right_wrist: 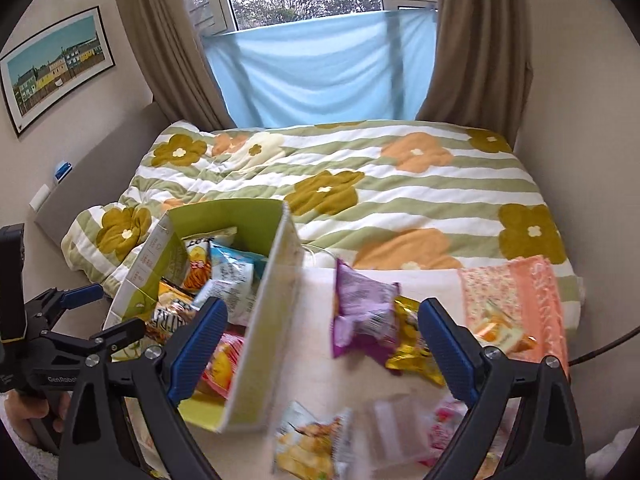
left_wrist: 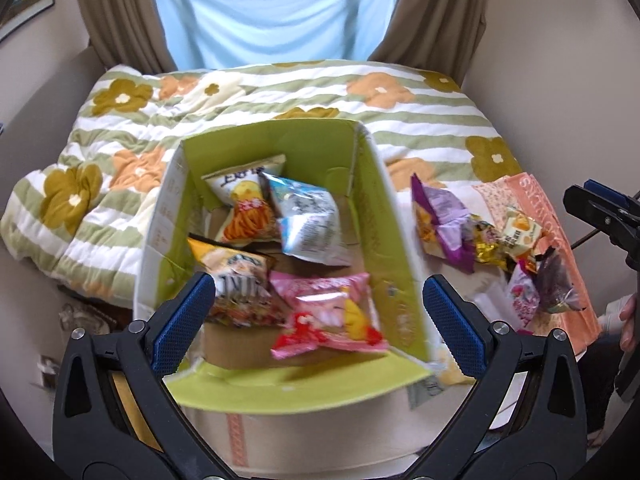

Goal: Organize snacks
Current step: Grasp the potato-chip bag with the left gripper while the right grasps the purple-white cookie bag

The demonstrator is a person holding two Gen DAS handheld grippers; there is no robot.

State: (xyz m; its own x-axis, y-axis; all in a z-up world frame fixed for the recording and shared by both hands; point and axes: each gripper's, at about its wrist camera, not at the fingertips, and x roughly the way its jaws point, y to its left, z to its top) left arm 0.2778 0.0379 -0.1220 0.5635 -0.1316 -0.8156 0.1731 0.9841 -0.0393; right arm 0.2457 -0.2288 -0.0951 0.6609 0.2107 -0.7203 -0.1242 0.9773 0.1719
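An open cardboard box [left_wrist: 372, 184] with a green lining stands on the bed and holds several snack packs, among them a pink one [left_wrist: 332, 320] and a blue-white one [left_wrist: 308, 220]. My left gripper [left_wrist: 320, 320] hovers open above the box's near end, with nothing between its blue pads. Right of the box [right_wrist: 276, 280], loose packs lie on a white surface: a purple pack [right_wrist: 364, 316], a gold one [right_wrist: 416, 344], and a blurred yellow one [right_wrist: 312, 440]. My right gripper [right_wrist: 322, 344] hangs open above them, holding nothing.
A floral striped quilt [right_wrist: 400, 184] covers the bed behind the box. A pink patterned towel [right_wrist: 532, 292] lies at the right under more packs. Brown curtains and a blue cloth [right_wrist: 320, 72] hang at the window. A framed picture [right_wrist: 56, 68] is on the left wall.
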